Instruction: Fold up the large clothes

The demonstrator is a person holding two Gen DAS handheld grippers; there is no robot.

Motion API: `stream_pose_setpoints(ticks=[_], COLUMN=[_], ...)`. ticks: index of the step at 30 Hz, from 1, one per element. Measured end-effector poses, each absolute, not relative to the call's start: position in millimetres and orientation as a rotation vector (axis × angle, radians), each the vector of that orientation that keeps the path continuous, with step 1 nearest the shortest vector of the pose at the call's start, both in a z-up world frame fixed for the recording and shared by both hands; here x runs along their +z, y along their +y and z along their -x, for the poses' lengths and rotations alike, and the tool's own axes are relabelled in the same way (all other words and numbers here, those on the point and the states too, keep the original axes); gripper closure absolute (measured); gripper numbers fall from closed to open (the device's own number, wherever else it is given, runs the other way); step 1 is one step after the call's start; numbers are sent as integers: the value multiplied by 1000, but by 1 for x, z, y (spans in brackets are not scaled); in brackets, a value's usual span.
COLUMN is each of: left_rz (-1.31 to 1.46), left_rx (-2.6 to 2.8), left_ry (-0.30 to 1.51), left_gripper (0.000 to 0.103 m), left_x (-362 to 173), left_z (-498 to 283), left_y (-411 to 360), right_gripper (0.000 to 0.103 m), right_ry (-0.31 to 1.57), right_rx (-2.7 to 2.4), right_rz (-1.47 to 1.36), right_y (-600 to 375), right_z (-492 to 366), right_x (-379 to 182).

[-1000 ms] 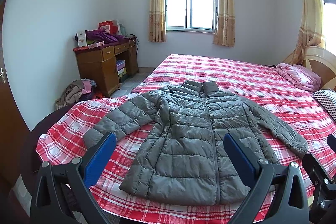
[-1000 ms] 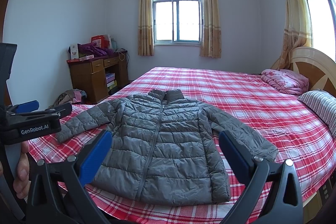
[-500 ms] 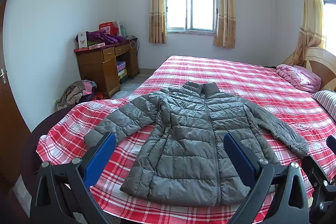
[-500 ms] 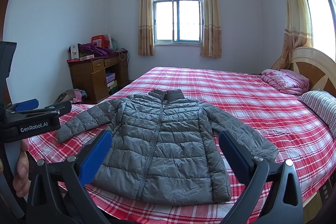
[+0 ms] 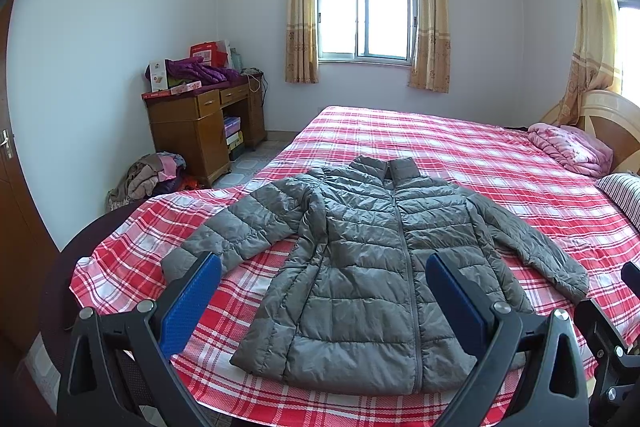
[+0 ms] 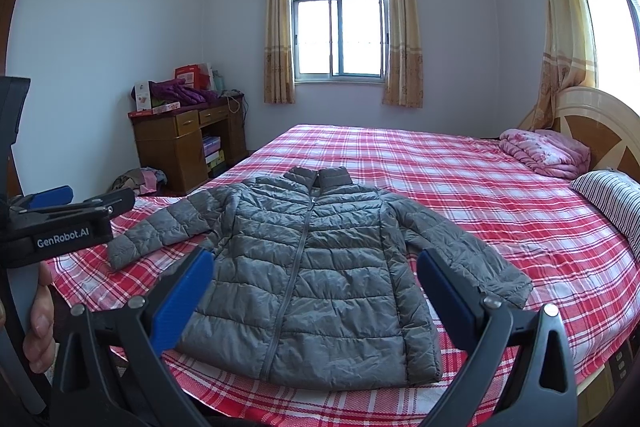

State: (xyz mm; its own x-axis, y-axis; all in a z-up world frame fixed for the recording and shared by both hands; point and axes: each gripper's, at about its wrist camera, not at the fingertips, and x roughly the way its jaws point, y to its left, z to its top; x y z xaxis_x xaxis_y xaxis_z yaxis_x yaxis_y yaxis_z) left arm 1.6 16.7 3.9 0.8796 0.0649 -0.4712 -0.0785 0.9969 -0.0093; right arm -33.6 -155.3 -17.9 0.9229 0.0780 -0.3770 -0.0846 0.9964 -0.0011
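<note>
Jacket (image 5: 372,267) flat on bed (image 5: 460,147), beyond both grippers' wide-spread, empty jaws.

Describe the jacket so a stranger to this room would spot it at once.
Start at the big bed with the red plaid sheet. At its near end a grey quilted jacket lies flat, zipped, sleeves spread. Unlike the pink quilt by the headboard, it is grey and unfolded.

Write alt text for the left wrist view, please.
A grey jacket lies flat, zipped, sleeves spread, on a red plaid bed. The open left gripper hovers before its hem, touching nothing. Behind are a desk and window.
</note>
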Motion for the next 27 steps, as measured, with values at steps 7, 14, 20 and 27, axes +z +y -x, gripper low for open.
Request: stream_pose_setpoints(ticks=[7,14,20,27], left_rz=[28,29,34,30], left_rx=[78,78,82,85], left_ry=[488,489,494,510], left_gripper=[1,1,1,1], left_x=[4,4,3,-11], left_z=[-2,-2,-4,-22], left_y=[18,19,22,24], right_gripper=[0,0,0,0], right_ry=[387,388,392,420], right_rx=[84,83,85,103], right_rz=[17,17,15,-11], right_y=[-155,-156,-154,-159], right_z=[34,33,33,22], right_x=[-18,-17,-19,-28])
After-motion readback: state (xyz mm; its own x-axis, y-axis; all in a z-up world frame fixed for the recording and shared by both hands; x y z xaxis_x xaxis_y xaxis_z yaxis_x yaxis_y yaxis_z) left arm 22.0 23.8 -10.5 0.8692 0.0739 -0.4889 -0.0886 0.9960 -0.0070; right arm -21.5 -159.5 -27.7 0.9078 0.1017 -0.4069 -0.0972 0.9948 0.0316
